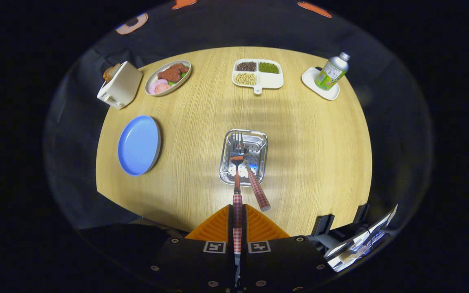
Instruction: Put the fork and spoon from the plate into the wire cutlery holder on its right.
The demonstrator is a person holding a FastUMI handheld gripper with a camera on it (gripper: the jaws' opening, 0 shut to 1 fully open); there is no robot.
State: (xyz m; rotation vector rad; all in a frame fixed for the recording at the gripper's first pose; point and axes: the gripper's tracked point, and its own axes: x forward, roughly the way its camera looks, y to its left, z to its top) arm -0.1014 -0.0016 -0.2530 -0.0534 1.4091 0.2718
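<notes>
A: Closed on the fork (237,179) handle, the gripper (237,215); both fingers pressing the checked handle between them. Prongs hanging over the metal holder (243,156), straight ahead at 12 o'clock.

B: And the spoon (255,183)?

A: Already resting in the holder, bowl inside, handle leaning out over the near rim toward 5 o'clock. Blue plate (139,145) now bare, off at 10 o'clock, well apart from the holder.

B: Risks from here?

A: Probably a knock against the spoon, lying just beside the fork. Could tip it out over the rim. Also a shallow holder, so maybe a slide-out if released with the handle too far past the edge. Better to lower first, then open.
</notes>
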